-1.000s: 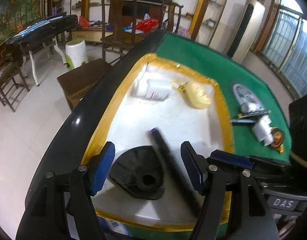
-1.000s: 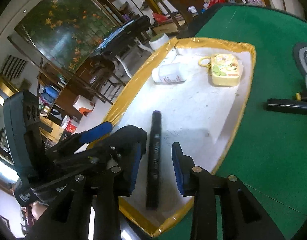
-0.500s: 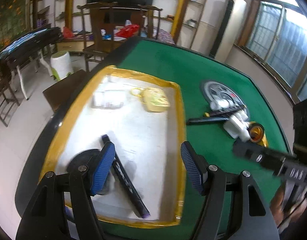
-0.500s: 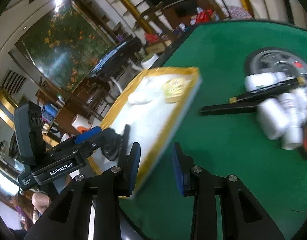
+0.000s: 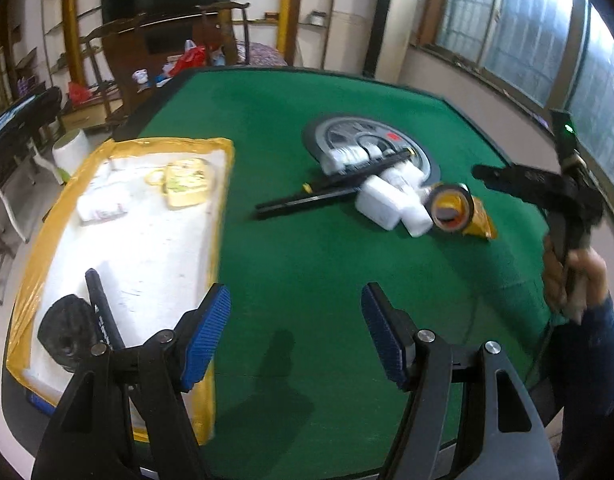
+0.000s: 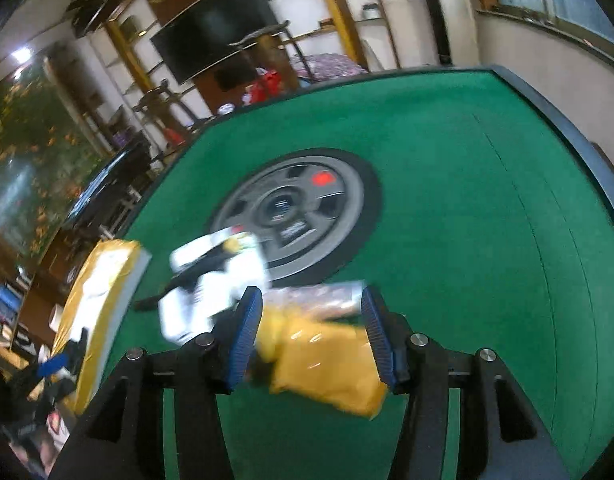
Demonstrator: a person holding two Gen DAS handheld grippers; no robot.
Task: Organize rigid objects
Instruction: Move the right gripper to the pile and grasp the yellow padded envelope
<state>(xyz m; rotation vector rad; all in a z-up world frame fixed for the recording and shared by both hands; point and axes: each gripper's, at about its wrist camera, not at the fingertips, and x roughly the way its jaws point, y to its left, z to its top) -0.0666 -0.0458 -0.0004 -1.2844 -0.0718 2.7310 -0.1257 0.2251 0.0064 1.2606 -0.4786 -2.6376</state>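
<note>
1. Hovering over the green worktop (image 5: pixel 307 280), left gripper (image 5: pixel 295 336) is carrying nothing, fingers open.
2. Right gripper (image 6: pixel 309 336), fingers just widening, is framing the yellow packet (image 6: pixel 327 360) without touching.
3. Closing now is risking nudging the white bottles (image 6: pixel 203 300) beside it.

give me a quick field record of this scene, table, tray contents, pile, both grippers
surface: green felt table
tray: white tray with yellow rim, on the table's left side
in tray: yellow case, white bottle, black rod, black disc
pile: wheel-patterned disc, white bottles, black sticks, yellow tape roll
left gripper: open, nothing between the pads, over bare felt
right gripper: jaws just been opening, yellow packet seen between them, not pressed
</note>
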